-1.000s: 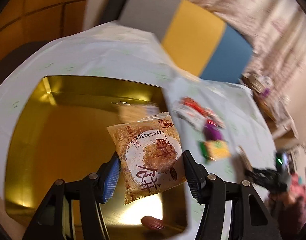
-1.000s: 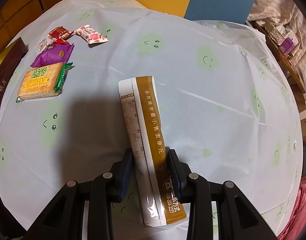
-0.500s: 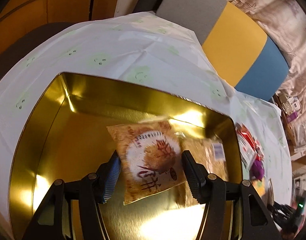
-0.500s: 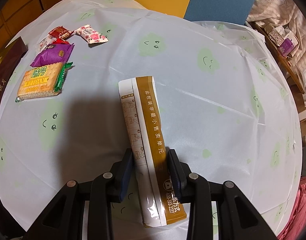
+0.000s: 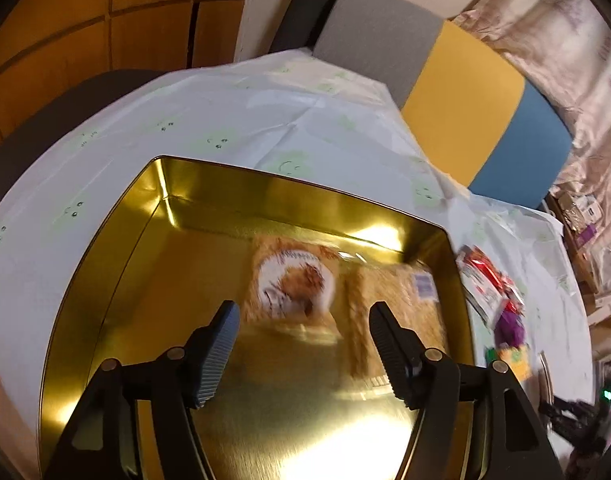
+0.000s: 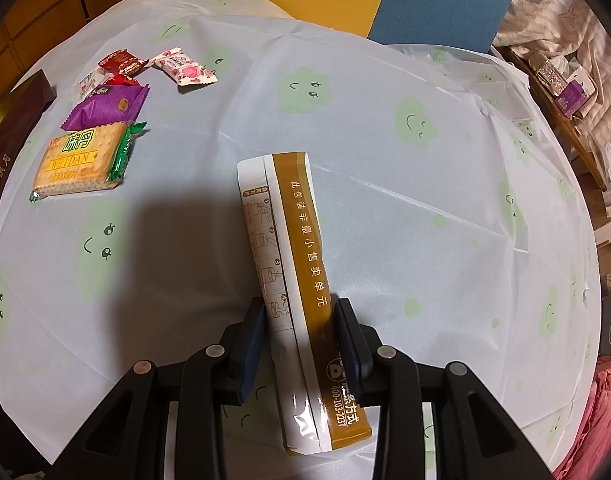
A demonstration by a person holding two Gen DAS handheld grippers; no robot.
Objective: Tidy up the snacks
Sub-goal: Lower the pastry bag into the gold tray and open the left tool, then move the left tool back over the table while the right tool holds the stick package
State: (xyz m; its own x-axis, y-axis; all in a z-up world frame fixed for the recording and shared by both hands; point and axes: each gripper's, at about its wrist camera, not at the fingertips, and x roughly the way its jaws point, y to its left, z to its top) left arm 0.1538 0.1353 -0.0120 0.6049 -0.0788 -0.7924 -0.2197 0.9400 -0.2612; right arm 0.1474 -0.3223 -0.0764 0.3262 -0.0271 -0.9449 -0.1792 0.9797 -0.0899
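Left wrist view: left gripper (image 5: 301,344) hung over the gold tin (image 5: 105,248), its jaws having just been opening, with nothing between the pads. Cake packet (image 5: 293,280), blurred, lay free inside the tin beyond the fingertips, just beside a second brownish packet (image 5: 389,292) near the tin's right wall. Tin sat on a white tablecloth (image 5: 225,120) printed with green smiley faces. Small pile of loose snacks (image 5: 493,292) lay on the cloth just outside the tin's right wall. Chair back (image 5: 461,92) in grey, yellow and blue stood past the table's far edge. Right wrist view: right gripper (image 6: 299,336) was clamped on a long brown-and-white sachet (image 6: 293,240), pads pressing both long sides, the sachet pointing away over the cloth. At far left, a cracker pack (image 6: 77,160), a purple packet (image 6: 105,108), a pink floral candy (image 6: 183,68) and red-wrapped candies (image 6: 119,64) lay clustered, well apart from the sachet.
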